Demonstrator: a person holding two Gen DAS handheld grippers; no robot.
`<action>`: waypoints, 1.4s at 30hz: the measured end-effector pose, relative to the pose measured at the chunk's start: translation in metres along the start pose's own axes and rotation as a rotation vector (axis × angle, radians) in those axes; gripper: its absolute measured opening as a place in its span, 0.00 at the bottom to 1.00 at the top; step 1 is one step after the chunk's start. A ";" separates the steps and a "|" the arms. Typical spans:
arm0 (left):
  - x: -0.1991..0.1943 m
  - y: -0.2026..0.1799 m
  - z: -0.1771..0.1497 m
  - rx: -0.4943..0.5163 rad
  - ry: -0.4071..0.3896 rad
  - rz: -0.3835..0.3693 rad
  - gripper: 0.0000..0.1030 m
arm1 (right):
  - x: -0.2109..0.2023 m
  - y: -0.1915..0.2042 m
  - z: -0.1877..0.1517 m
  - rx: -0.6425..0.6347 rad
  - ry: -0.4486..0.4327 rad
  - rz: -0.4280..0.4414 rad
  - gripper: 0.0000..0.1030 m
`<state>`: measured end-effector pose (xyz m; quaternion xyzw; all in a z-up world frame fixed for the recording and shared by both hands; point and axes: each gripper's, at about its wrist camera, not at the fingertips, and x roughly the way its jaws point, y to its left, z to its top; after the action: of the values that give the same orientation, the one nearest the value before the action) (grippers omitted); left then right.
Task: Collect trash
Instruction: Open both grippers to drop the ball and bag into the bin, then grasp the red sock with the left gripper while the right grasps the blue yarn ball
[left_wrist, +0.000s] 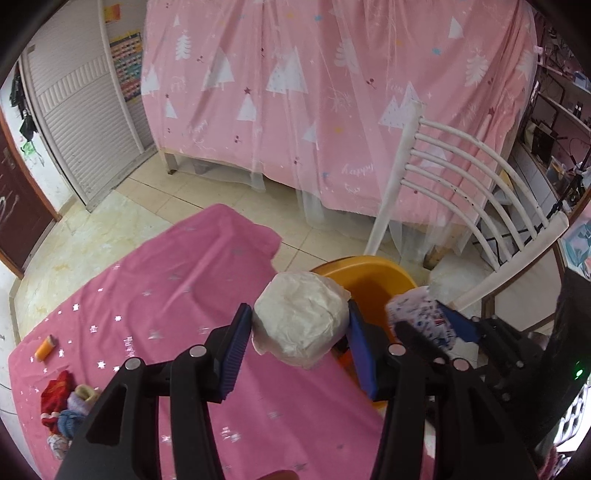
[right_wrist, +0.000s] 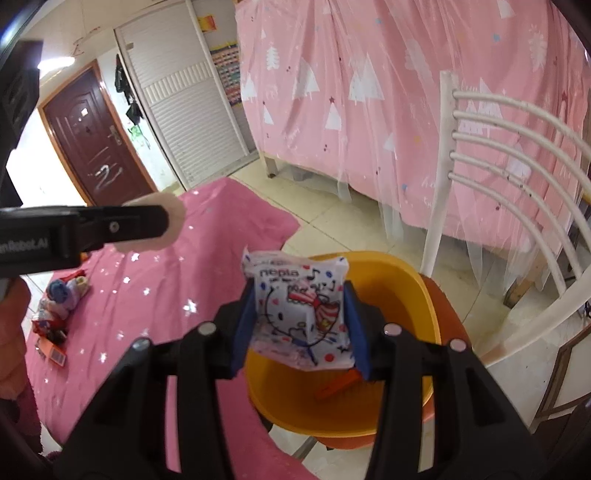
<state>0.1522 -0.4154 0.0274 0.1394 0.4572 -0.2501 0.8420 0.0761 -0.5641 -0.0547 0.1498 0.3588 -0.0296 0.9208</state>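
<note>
My left gripper (left_wrist: 300, 325) is shut on a crumpled white paper wad (left_wrist: 301, 319), held near the rim of the yellow basin (left_wrist: 369, 273). In the same view the right gripper (left_wrist: 424, 314) shows further right with a printed tissue packet (left_wrist: 421, 314) over the basin. In the right wrist view my right gripper (right_wrist: 299, 310) is shut on that cartoon-printed tissue packet (right_wrist: 299, 314), hanging above the yellow basin (right_wrist: 391, 269). An orange item (right_wrist: 338, 386) lies in the basin's bottom. The left gripper's finger (right_wrist: 110, 227) and the paper wad (right_wrist: 173, 218) appear at the left.
The basin sits beside a table under a pink starred cloth (left_wrist: 166, 295). On the cloth lie an orange tube (left_wrist: 45, 348) and a pile of small cloth items and wrappers (left_wrist: 64, 406). A white chair (left_wrist: 461, 184) stands behind the basin, before a pink curtained bed (left_wrist: 314, 92).
</note>
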 end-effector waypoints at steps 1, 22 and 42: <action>0.004 -0.005 0.002 0.004 0.006 0.002 0.44 | 0.004 -0.004 -0.001 0.004 0.008 -0.001 0.43; 0.011 -0.028 0.016 -0.017 0.008 -0.046 0.64 | 0.007 -0.024 -0.007 0.059 0.017 0.024 0.55; -0.070 0.060 -0.003 -0.100 -0.121 0.033 0.64 | -0.007 0.072 0.007 -0.092 -0.003 0.084 0.56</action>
<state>0.1515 -0.3432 0.0849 0.0892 0.4149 -0.2211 0.8781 0.0868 -0.4977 -0.0269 0.1224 0.3518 0.0253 0.9277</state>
